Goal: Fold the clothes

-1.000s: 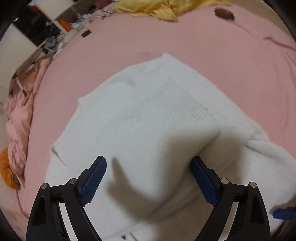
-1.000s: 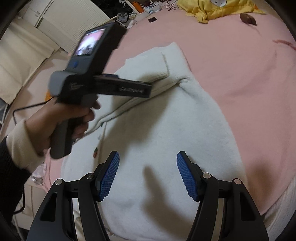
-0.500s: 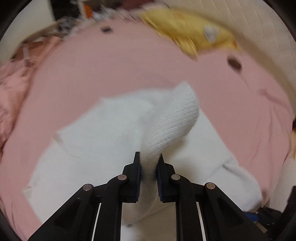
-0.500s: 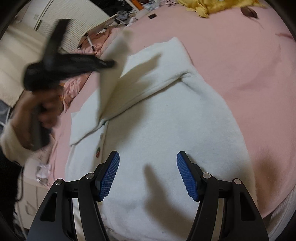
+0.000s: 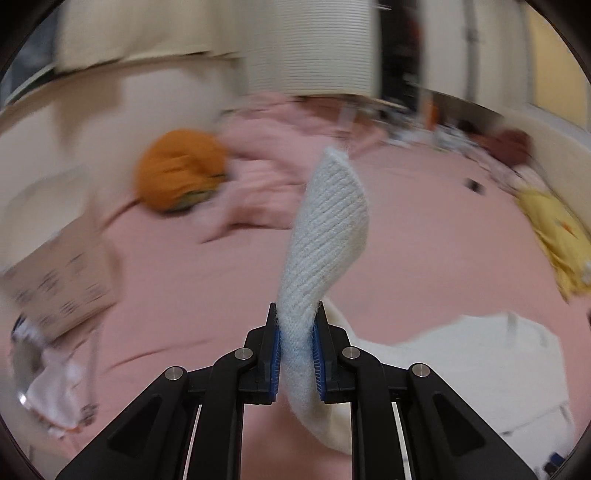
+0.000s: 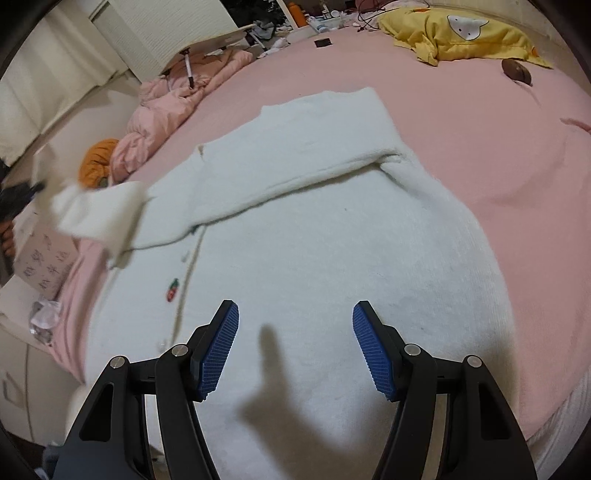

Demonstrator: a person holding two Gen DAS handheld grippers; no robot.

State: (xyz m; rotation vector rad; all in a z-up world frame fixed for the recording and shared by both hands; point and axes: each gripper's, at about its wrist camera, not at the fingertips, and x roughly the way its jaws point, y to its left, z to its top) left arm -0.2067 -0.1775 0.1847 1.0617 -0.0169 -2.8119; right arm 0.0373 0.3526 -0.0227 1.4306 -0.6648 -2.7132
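While its blue-padded jaws are clamped together, the left gripper [image 5: 296, 345] pinches the ribbed cuff of a white knitted cardigan [image 6: 314, 258], and the sleeve [image 5: 325, 236] is lifted off the pink bedsheet [image 6: 498, 147]. The right gripper [image 6: 295, 347] is held with its jaws wide apart above the cardigan's body, which is spread flat on the sheet with one sleeve folded across. A rumpled pink quilt [image 6: 166, 114], an orange cushion [image 6: 98, 162] and a yellow garment [image 6: 458, 33] are seen at the bed's edges.
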